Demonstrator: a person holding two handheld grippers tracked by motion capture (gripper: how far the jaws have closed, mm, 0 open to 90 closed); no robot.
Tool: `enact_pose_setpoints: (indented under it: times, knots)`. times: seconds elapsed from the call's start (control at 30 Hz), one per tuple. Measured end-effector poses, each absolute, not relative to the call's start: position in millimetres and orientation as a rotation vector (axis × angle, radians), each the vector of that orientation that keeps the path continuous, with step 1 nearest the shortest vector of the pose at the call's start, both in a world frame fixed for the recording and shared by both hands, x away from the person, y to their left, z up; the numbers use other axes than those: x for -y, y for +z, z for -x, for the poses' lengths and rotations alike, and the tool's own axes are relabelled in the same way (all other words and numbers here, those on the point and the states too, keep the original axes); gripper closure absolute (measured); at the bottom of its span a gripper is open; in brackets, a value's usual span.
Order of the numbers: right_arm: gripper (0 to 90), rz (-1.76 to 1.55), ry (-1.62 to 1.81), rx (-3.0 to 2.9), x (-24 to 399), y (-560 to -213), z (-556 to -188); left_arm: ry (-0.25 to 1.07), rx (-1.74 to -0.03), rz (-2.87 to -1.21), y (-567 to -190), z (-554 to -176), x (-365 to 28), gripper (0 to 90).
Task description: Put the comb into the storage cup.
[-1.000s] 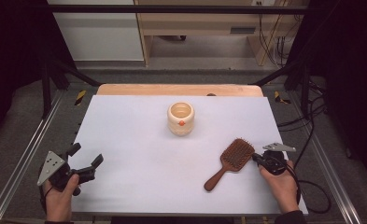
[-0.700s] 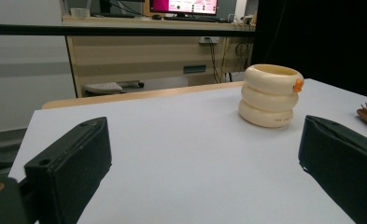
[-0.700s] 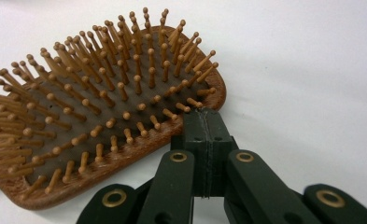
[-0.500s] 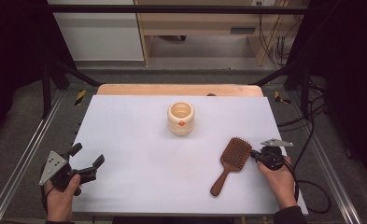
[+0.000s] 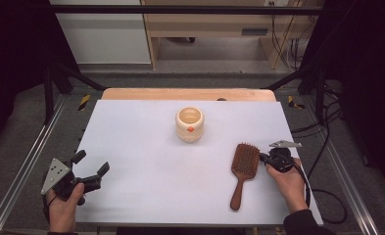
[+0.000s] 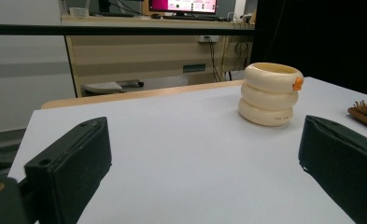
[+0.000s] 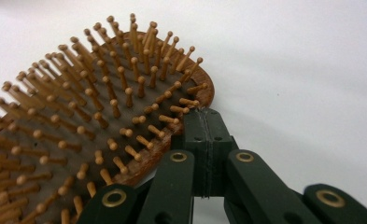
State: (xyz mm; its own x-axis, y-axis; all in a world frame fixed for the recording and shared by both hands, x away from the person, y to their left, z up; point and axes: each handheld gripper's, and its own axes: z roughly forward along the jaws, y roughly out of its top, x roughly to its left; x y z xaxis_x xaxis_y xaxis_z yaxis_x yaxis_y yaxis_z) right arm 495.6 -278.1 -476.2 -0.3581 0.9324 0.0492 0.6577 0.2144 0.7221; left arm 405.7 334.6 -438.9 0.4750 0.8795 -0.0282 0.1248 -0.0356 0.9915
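White table (image 5: 146, 147), hairbrush (image 5: 244, 160) bristles up, right claw (image 7: 204, 116) closed empty, touching its rim

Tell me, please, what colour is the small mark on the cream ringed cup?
Orange. The small mark on the cream ringed cup shows best in the left gripper view.

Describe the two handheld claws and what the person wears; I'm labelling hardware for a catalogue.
Both are black, two-jawed tools. The left claw carries a grey three-cornered plate and has thick, blocky black pads. The right claw also bears a grey plate, has brass-coloured rivets at its linkages, and trails a black cable. A dark sleeve covers the right forearm.
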Motion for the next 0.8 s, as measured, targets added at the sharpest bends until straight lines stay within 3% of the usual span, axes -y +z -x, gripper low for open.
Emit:
enact_pose_setpoints:
  times: [0.8]
  knots:
    - [90.0, -1.437, 0.961, -2.169, 264.1, -476.1, -517.6, 0.77, -0.918, -1.505, -439.1, -406.1, -333.4, 2.5]
